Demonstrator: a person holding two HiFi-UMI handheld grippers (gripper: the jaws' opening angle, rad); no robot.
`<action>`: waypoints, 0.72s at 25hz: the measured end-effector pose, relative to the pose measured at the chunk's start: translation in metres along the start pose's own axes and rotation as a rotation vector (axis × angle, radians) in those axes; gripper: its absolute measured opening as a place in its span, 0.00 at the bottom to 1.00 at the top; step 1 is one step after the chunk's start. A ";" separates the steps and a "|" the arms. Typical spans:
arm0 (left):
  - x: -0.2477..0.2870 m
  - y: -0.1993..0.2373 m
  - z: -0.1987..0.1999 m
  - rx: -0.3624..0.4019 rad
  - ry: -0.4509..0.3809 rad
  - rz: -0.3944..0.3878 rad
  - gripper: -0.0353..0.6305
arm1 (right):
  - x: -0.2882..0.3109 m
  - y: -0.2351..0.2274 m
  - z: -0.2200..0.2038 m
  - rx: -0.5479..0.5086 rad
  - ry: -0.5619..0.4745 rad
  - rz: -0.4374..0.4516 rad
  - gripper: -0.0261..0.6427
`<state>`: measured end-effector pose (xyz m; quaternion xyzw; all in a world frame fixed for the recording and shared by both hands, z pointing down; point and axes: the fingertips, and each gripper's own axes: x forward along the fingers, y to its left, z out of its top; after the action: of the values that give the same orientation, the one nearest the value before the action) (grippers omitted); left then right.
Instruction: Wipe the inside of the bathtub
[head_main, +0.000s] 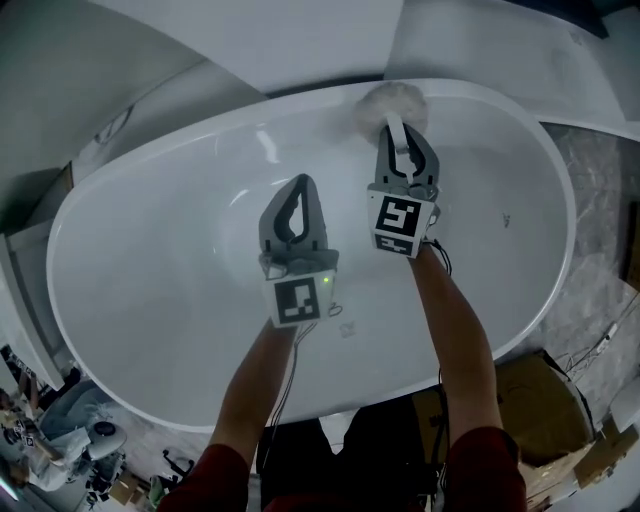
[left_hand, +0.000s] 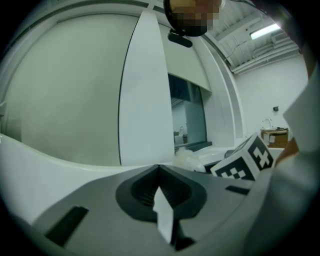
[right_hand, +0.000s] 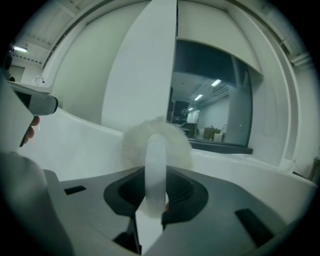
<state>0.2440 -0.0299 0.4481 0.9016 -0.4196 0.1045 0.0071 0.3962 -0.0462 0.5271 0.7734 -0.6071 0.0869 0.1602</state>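
Head view: the white oval bathtub (head_main: 150, 300) fills most of the frame, and both of my grippers sit inside it, near frame centre.

1. Right gripper (head_main: 406, 150): positioned right of centre, pointing toward the upper edge of the frame. Its jaws are clamped on the white handle (head_main: 396, 130) of a fluffy white scrubber (head_main: 385, 103). The scrubber head lies against the tub's far inner wall, just below the rim, at upper centre.
2. Left gripper (head_main: 300, 190): positioned just left of the right one, lower in the frame and apart from the scrubber. Its jaws are closed together with nothing between them.

Right gripper view: the right gripper (right_hand: 155, 175) presses on the handle (right_hand: 155, 155) from both sides. The handle rises at frame centre, and the scrubber (right_hand: 131, 142) spreads behind it against the tub wall (right_hand: 75, 145).

Left gripper view: the left gripper (left_hand: 159, 170) shows its 2 jaws meeting at lower centre, empty. The right gripper's marker cube (left_hand: 247, 160) appears at lower right, with the scrubber (left_hand: 187, 160) just to its left.
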 end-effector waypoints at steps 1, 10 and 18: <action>0.005 -0.012 0.000 -0.003 0.001 -0.011 0.08 | 0.000 -0.017 -0.005 0.001 0.005 -0.018 0.18; 0.035 -0.090 -0.004 0.015 0.019 -0.100 0.08 | -0.004 -0.115 -0.033 0.012 0.027 -0.104 0.18; 0.052 -0.122 -0.003 0.018 0.017 -0.145 0.08 | -0.021 -0.169 -0.059 0.099 0.068 -0.202 0.18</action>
<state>0.3688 0.0105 0.4704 0.9288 -0.3521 0.1152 0.0099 0.5580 0.0294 0.5510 0.8344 -0.5151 0.1263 0.1500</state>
